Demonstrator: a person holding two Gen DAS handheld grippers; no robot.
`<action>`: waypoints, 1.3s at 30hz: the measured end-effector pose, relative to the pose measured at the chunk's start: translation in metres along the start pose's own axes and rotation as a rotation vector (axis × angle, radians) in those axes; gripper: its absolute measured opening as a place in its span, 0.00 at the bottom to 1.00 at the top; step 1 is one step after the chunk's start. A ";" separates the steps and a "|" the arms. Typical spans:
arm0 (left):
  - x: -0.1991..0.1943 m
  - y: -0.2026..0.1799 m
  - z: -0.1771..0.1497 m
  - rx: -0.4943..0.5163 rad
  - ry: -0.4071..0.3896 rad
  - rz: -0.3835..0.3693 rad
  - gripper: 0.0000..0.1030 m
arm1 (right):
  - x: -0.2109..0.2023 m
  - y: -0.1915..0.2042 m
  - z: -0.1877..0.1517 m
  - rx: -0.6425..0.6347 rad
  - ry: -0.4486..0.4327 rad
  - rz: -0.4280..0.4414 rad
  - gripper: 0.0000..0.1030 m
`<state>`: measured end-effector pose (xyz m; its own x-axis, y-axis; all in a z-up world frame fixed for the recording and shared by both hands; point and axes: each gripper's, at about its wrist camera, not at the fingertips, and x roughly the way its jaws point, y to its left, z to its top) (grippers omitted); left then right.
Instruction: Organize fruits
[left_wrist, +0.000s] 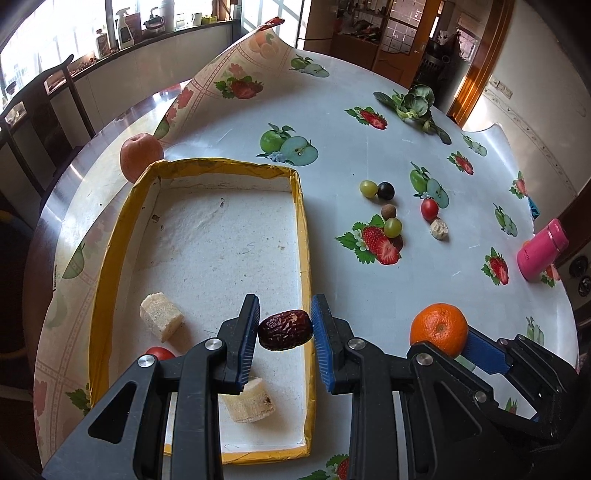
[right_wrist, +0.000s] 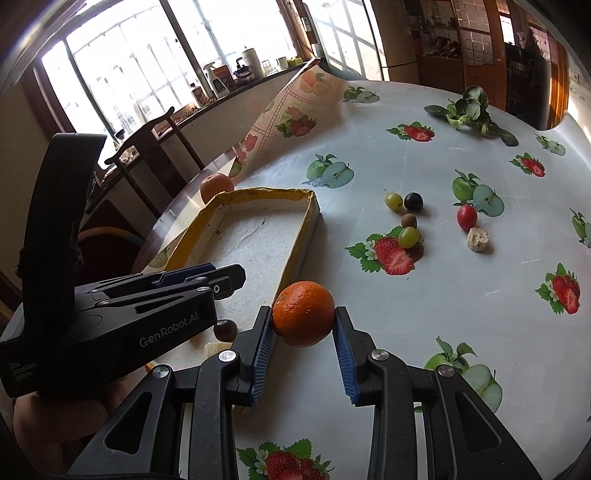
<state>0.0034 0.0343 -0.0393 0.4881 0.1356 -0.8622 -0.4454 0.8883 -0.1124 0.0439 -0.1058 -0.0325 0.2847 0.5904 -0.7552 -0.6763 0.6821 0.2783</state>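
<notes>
Fruits scattered over a round table (left_wrist: 332, 110) under a fruit-print cloth, some already inside the yellow-rimmed tray (left_wrist: 229, 229), others loose on the cloth. Left gripper (left_wrist: 285, 328) parted over the tray's near right corner, a wrinkled dark red date (left_wrist: 285, 329) between the blue pads: touching the left pad, a thin gap visible at the right one, so a firm clamp hard to confirm. Two pale banana pieces in the tray, one (left_wrist: 161, 320) in plain sight, the other (left_wrist: 250, 404) partly covered by the left finger; a small red tomato (left_wrist: 159, 353) mostly hidden behind the gripper body. Right gripper (right_wrist: 303, 325) clamped on an orange mandarin (right_wrist: 303, 314), held just outside the tray's near right wall; in the left wrist view only its upper part clear of the black linkage. Date seen from the right wrist camera merely as a dark round end (right_wrist: 225, 329) below the left gripper's body. Apple (left_wrist: 141, 157) behind the tray's far left corner, its lower half cut off by the rim. Farther right on the cloth, a loose cluster: two green grapes, a dark grape (left_wrist: 385, 191), a small brown fruit, a cherry tomato (left_wrist: 429, 208) and a pale chunk (left_wrist: 439, 229) too small to name. Leafy greens (left_wrist: 415, 103) at the far edge; pink bottle (left_wrist: 541, 251) lying at the right rim.
</notes>
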 end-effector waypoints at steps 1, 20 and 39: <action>0.000 0.002 0.000 -0.002 0.001 0.000 0.25 | 0.001 0.002 0.000 -0.003 0.001 0.002 0.32; 0.016 0.061 0.014 -0.095 0.017 0.030 0.25 | 0.029 0.028 0.007 -0.045 0.034 0.044 0.32; 0.080 0.111 0.038 -0.178 0.104 0.091 0.26 | 0.135 0.083 0.021 -0.170 0.181 0.089 0.32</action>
<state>0.0214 0.1609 -0.1015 0.3641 0.1579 -0.9179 -0.6140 0.7818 -0.1091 0.0404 0.0396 -0.0994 0.1031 0.5480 -0.8301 -0.8023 0.5391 0.2563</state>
